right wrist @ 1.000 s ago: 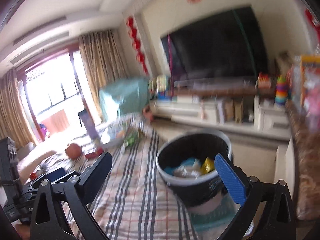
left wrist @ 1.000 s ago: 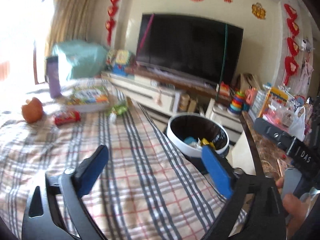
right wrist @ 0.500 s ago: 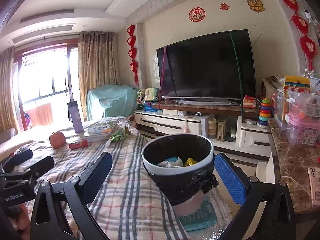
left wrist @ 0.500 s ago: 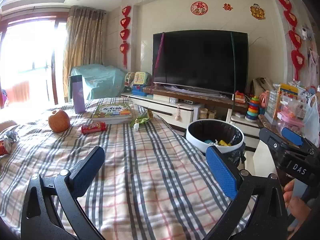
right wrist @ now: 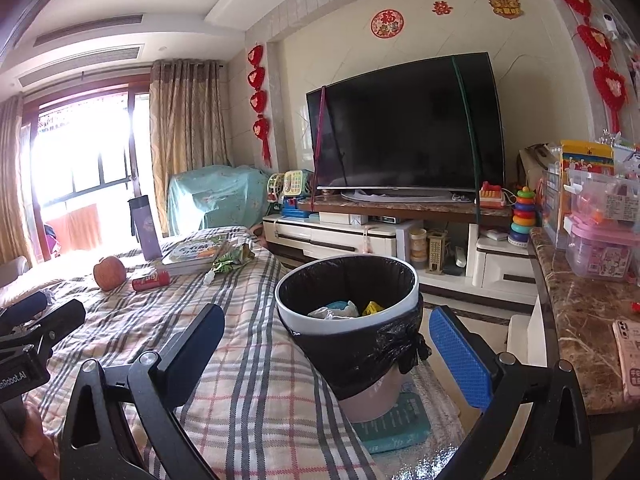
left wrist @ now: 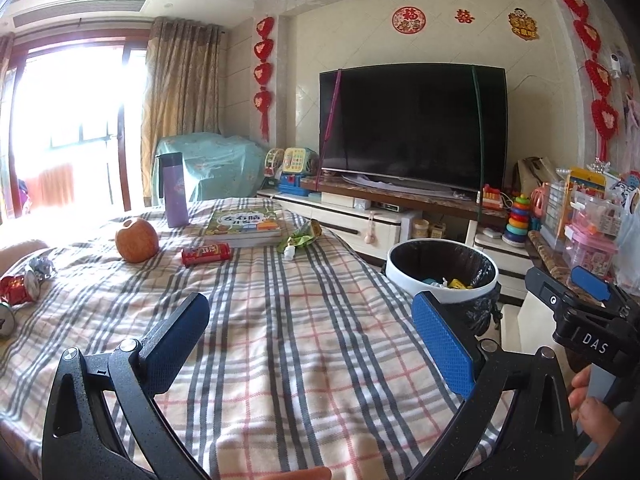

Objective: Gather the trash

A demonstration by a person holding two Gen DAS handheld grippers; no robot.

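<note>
While both tools hang spread wide with nothing between their blue pads, no trash is in hand yet. Left tool (left wrist: pixel 310 344) hovers over the plaid cloth (left wrist: pixel 288 320) of the counter; right tool (right wrist: pixel 326 342) sits near the bin (right wrist: pixel 348 320), which stands just beside the counter edge.

Trash left on the cloth: a green wrapper (left wrist: pixel 302 236) just beside the book (left wrist: pixel 244 226), a red wrapper (left wrist: pixel 207 254) near the apple (left wrist: pixel 136 239), and crumpled foil (left wrist: pixel 24 278) at the far left edge. Bin already holds a few scraps.

Likely step: reach for the next piece. Judgement: the left tool is better placed for the red wrapper or the foil; come in low, pads straddling the long side, pinch without snagging the cloth. Green wrapper touches or nearly touches the book, so approach from the open side.

Materials: wrappers look thin, crinkly and light, likely to slip or deform; red one is a rounded tube shape. Foil is shiny and balled. Cloth is soft and wrinkled and may bunch up. Bin is a round white tub lined with a glossy black bag knotted at the side. Apple, book and purple bottle (left wrist: pixel 176 190) are not trash; leave them.
</note>
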